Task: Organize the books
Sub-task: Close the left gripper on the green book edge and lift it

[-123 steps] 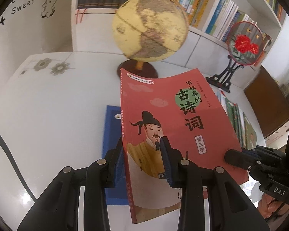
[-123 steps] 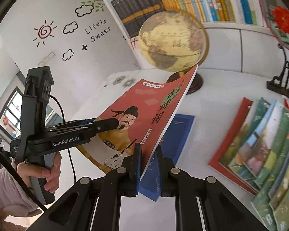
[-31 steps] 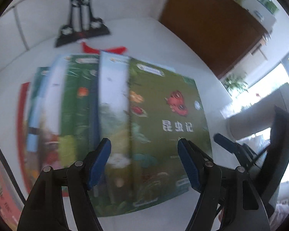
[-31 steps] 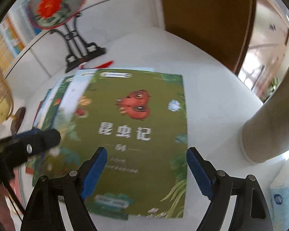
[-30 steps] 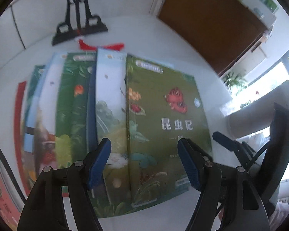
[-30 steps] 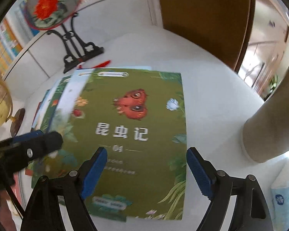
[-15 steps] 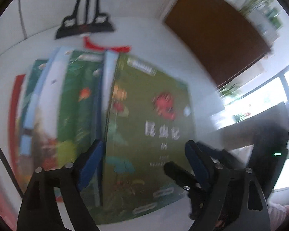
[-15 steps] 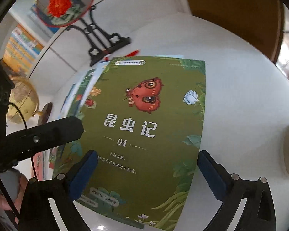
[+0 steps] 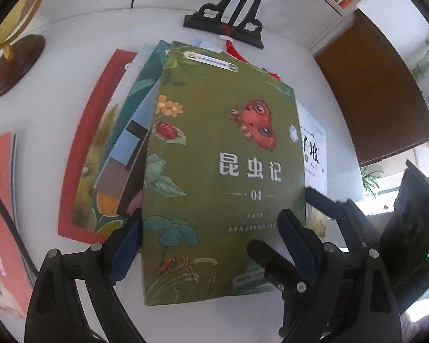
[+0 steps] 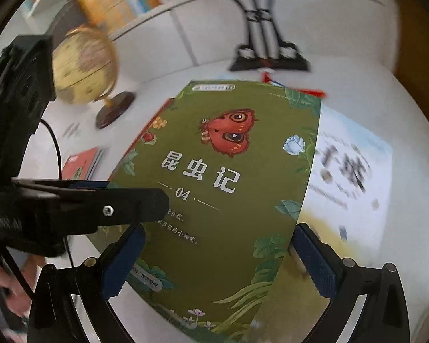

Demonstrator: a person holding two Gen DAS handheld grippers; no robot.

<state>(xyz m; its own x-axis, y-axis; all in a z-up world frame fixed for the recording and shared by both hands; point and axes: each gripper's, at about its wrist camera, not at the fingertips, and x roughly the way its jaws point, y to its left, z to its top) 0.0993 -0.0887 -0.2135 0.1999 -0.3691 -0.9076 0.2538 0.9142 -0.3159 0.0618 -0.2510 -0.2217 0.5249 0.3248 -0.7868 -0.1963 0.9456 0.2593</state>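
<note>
A green book (image 9: 220,171) with a red butterfly cover is lying on top of a fanned pile of books (image 9: 114,148) on a white table (image 9: 71,57). The left gripper (image 9: 208,243) and right gripper (image 10: 217,260) are both straddling its lower edge, jaws having just been opening wide, pads not pressing it.

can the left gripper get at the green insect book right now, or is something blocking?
Probably yes. The left gripper is open, its jaws straddling the green insect book, which lies on top of the pile with nothing over it. Only the right gripper crowds its right edge.
</note>
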